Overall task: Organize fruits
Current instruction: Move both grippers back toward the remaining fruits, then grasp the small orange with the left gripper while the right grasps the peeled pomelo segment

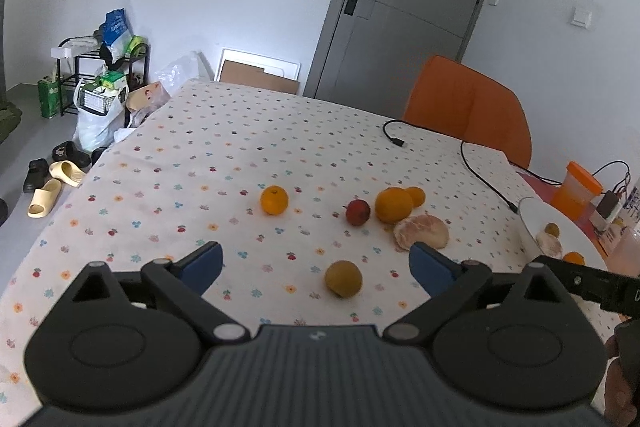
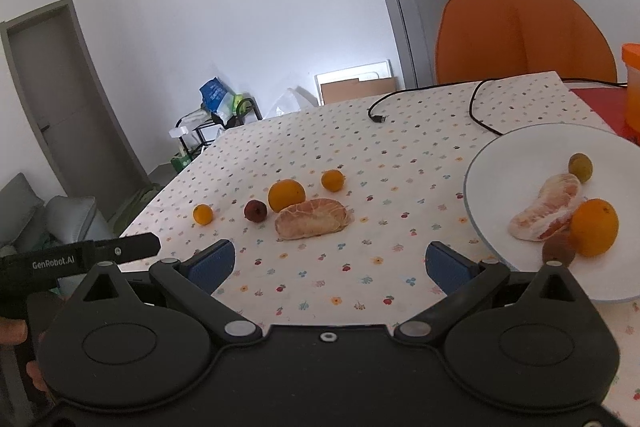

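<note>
Fruits, loose on tablecloth: 1 peeled pomelo chunk, long axis crosswise; 1 big orange; 2 small oranges; 1 brownish round fruit, dead ahead of left gripper, nearer than right gripper; 1 red fruit. Plate: 4 pcs. Both grippers wide open, holding nothing.

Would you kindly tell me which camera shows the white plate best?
The right wrist view: most of the white plate is visible, with four fruits on it. The left wrist view catches only a part of it at the right edge, partly behind the right claw.
</note>
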Demonstrator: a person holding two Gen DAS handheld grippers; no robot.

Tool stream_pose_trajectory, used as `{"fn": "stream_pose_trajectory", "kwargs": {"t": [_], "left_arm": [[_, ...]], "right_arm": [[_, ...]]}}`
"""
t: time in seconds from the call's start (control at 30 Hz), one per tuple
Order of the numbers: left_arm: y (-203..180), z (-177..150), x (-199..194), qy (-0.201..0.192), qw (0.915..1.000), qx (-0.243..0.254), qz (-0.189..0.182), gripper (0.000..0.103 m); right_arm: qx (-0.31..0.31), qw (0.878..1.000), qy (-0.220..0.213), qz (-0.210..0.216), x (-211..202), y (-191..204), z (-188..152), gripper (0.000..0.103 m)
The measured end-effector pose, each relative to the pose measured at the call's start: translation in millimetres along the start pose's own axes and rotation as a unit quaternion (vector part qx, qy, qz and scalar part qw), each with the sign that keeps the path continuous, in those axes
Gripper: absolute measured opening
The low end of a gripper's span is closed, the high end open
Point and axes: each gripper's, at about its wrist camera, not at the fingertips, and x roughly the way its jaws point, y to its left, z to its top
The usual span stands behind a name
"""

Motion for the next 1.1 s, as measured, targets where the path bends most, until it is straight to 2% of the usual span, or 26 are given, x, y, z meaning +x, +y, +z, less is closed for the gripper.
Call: {"fn": "stream_pose_trajectory", "kwargs": {"t": [0.47, 1.1], "left_arm": [[28, 7, 25, 0.013, 0.9985, -0.039, 0.036, 0.068], [30, 24, 68, 0.034, 0.998, -0.031, 0.043, 0.048]], "right_arm": [[-0.017, 0.999, 0.031, -0.004, 41, 11, 12, 0.103], [-0.051, 0.996, 0.065, -0.023, 100, 30, 19, 0.102]]}}
